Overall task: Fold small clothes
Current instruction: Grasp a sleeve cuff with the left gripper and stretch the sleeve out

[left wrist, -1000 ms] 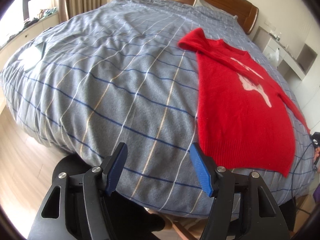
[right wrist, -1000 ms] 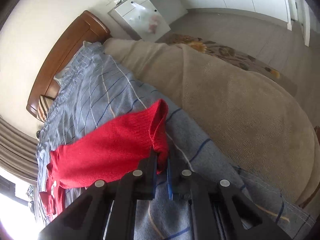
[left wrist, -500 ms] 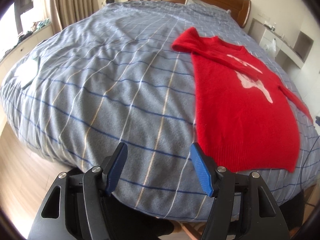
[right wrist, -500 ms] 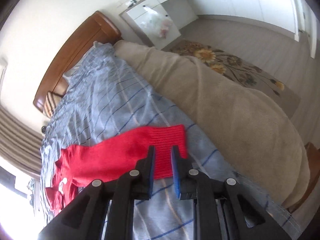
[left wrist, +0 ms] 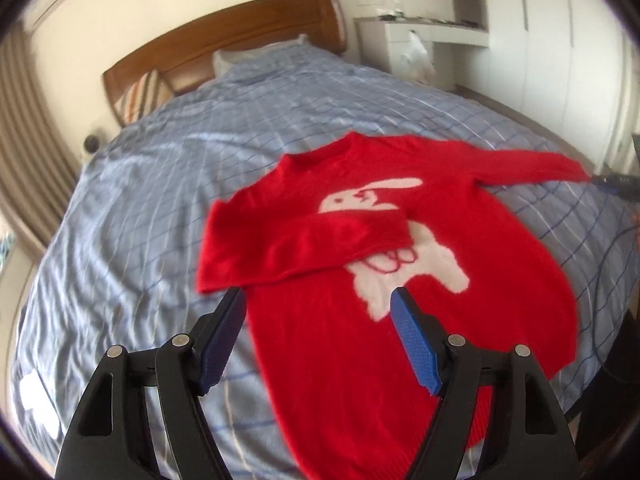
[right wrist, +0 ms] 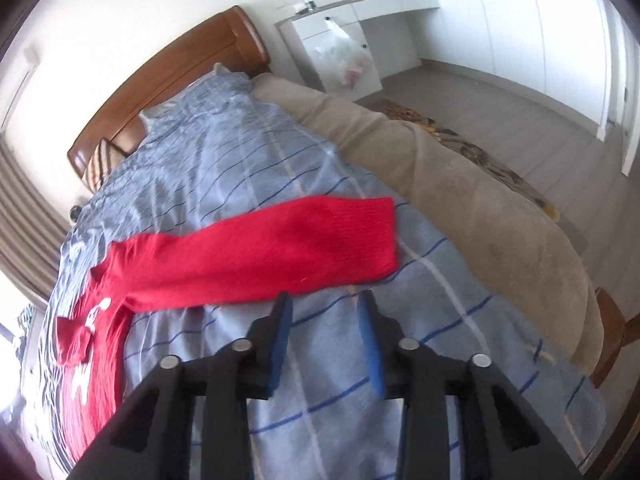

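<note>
Sweater, red knit with white rabbit motif (left wrist: 400,264), flat on blue checked bed cover (left wrist: 168,184); one sleeve folded across chest. Left gripper (left wrist: 320,340) fingers wide, opening, empty. Right gripper (right wrist: 324,336) fingers narrow, opening, near the outstretched sleeve, empty.

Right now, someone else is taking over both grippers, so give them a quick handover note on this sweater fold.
Left gripper: jaws opening, empty, above the red sweater.
Right gripper: jaws opening, empty, beside the outstretched sleeve.
Sweater lies face up on the blue checked bedspread.
Done: one sleeve folded across the chest.
Left: fold the outstretched sleeve in, then fold the body.
</note>
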`<state>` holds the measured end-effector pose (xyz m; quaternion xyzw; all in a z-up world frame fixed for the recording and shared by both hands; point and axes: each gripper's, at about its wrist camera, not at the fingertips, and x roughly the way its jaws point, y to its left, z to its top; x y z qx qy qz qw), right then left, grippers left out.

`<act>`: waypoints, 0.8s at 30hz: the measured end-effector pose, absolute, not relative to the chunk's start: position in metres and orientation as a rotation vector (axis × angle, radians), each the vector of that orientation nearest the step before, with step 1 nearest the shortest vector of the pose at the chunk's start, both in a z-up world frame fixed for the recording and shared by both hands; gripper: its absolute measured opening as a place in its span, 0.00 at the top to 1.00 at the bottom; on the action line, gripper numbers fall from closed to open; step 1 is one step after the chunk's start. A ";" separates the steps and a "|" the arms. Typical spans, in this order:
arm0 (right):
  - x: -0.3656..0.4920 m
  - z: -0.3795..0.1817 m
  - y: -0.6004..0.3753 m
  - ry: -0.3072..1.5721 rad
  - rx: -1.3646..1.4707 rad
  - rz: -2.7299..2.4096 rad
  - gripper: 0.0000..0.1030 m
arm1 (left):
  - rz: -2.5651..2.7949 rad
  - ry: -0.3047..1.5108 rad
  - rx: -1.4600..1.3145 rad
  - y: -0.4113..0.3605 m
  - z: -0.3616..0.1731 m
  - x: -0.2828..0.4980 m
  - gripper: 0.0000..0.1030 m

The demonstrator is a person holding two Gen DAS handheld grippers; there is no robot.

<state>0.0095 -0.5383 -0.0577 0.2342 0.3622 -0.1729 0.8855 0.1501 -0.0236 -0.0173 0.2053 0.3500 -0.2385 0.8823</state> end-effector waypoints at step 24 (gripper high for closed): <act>0.023 -0.110 -0.488 0.756 0.196 -0.385 0.52 | -0.332 0.731 0.009 0.038 0.008 0.268 0.98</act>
